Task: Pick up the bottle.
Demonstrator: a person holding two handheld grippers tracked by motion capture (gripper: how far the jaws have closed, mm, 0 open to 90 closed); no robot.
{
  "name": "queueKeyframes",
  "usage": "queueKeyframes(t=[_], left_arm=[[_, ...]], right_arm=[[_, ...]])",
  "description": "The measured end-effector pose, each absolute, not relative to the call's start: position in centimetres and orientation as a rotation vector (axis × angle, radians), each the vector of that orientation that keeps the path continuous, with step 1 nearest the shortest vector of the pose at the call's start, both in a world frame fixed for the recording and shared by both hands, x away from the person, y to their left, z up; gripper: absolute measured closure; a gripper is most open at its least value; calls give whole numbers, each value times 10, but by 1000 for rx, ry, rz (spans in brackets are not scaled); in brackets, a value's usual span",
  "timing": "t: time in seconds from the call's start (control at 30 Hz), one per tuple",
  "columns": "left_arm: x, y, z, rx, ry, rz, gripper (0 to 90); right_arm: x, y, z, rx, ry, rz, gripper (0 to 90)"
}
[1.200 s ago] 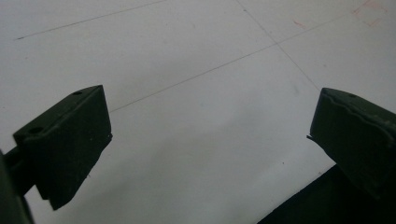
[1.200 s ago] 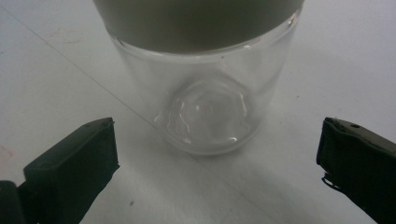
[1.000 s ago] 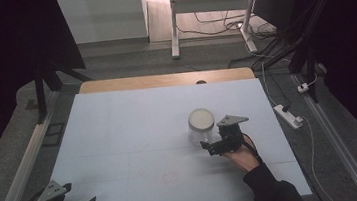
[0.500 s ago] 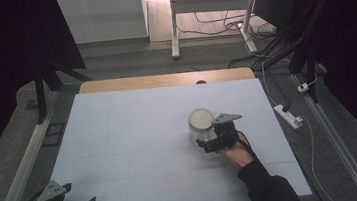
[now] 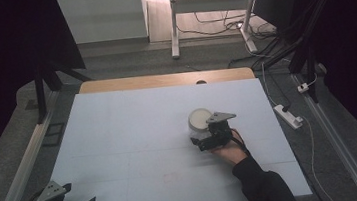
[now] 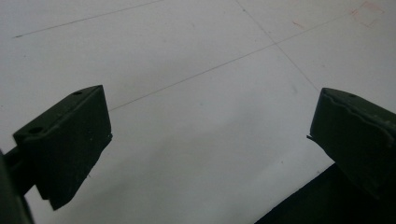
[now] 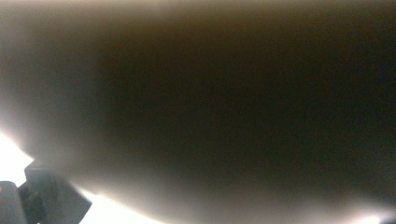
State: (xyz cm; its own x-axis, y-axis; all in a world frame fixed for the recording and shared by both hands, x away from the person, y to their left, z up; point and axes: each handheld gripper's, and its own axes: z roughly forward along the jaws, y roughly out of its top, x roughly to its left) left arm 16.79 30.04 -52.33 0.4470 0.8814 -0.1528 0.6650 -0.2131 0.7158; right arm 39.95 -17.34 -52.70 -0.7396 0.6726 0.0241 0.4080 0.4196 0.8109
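A white cylindrical cup (image 5: 199,122) stands upright on the white table (image 5: 130,135), right of centre. My right gripper (image 5: 201,141), held by a hand in a dark sleeve, sits against the cup's near side with its jaws spread wide. In the right gripper view the cup's wall (image 7: 210,107) is a dark blur right up at the camera, and one black finger (image 7: 53,196) shows at the lower left. My left gripper (image 5: 80,197) rests at the table's near left corner; its jaws are wide apart over bare tabletop in the left gripper view (image 6: 210,135).
A wooden strip (image 5: 164,80) borders the table's far edge. Metal rails (image 5: 27,161) run along both sides. A white power strip (image 5: 287,115) and cables lie on the floor to the right. A desk frame (image 5: 173,25) stands beyond the table.
My right gripper has moved left and slightly away from the person, closing in on the cup. The left gripper has stayed put.
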Motion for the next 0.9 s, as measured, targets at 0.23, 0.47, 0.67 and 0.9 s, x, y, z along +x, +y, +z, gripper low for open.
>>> queueKeyframes(t=[0.23,0.47,0.67,0.9], left_arm=[[168,301,-523,1961,1295,371,0],[168,300,-523,1963,1295,372,0],[168,301,-523,1961,1296,370,0],[168,301,-523,1959,1298,370,0]], right_arm=[[398,-174,-527,902,2326,1274,58],[395,-174,-529,876,2302,1282,66],[393,-174,-528,843,2297,1262,69],[393,-175,-527,844,2307,1257,70]])
